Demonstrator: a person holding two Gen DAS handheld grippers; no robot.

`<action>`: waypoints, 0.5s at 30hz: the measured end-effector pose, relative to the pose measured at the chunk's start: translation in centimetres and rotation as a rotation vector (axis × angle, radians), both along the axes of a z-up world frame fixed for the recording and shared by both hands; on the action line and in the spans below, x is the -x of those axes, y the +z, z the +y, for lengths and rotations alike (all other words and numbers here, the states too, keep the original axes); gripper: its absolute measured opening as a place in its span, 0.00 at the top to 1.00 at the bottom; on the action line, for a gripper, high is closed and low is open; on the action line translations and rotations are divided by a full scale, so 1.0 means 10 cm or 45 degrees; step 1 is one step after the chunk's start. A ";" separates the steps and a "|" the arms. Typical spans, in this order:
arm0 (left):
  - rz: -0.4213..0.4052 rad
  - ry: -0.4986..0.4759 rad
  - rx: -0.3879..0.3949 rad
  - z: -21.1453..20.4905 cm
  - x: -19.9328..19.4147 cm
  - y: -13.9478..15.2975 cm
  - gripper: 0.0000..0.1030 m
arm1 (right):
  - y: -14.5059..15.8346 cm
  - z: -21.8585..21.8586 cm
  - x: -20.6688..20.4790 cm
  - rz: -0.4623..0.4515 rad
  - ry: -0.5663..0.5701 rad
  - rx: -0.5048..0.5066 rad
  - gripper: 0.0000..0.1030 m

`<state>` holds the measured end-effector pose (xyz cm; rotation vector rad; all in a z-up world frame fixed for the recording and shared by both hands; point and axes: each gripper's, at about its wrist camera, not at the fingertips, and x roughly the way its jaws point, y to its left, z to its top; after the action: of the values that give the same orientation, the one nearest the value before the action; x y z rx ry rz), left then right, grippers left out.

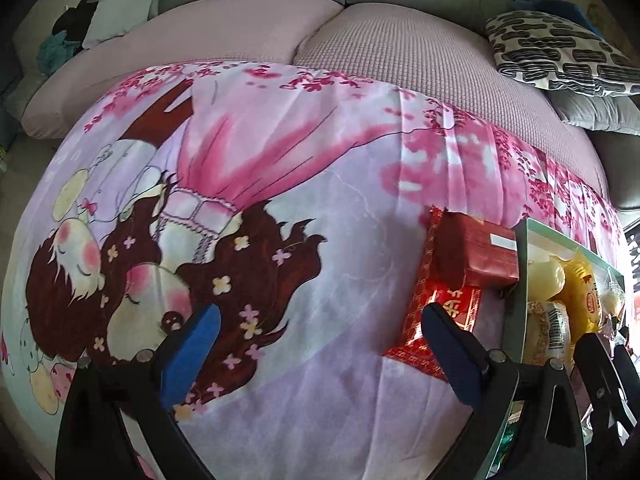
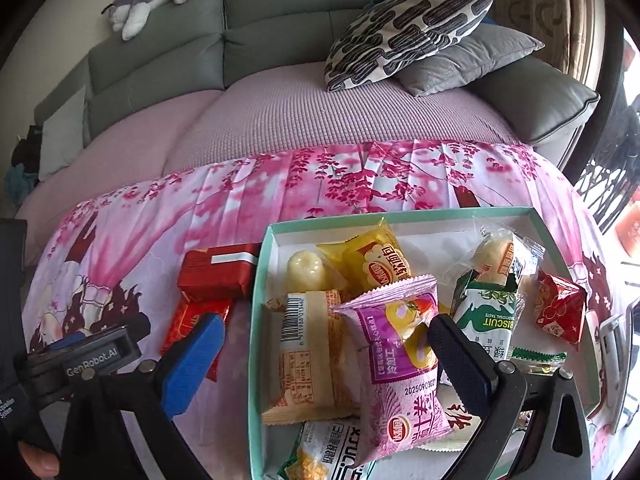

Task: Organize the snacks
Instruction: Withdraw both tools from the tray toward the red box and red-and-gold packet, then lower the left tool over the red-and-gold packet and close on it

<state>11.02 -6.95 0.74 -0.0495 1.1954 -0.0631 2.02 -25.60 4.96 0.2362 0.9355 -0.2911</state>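
Snacks fill a mint-green box (image 2: 424,213) on the pink cartoon blanket (image 2: 224,204), in front of a sofa. The right gripper (image 2: 326,356) reaches forward low over the box's near left part, fingers spread and holding nothing. A purple snack packet (image 2: 400,364) lies between them (its long axis runs near to far, serrated top edge toward the sofa), resting on a beige barcoded packet (image 2: 304,344). The left gripper (image 1: 320,344) hovers over the blanket left of the box, fingers released too. Two red packets lie outside, touching the box's left wall: a dark red block (image 1: 476,252) atop a long red wrapper (image 1: 436,308).
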 end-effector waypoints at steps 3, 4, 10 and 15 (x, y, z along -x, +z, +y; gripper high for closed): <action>0.004 -0.025 -0.011 -0.07 -0.02 -0.04 0.03 | -0.03 0.00 -0.03 0.002 -0.005 0.010 0.00; 0.005 -0.036 -0.012 -0.10 -0.03 -0.05 0.03 | -0.05 0.00 -0.04 0.008 -0.006 0.015 0.00; 0.036 -0.142 0.015 -0.27 -0.07 -0.14 0.03 | -0.06 -0.01 -0.05 0.006 -0.023 0.036 0.00; 0.049 -0.241 0.029 -0.43 -0.12 -0.20 0.03 | -0.02 -0.07 -0.02 -0.018 -0.052 0.043 0.00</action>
<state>12.19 -11.24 -1.24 0.0431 1.2356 -0.2428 2.23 -26.27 4.72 0.2263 0.9120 -0.3418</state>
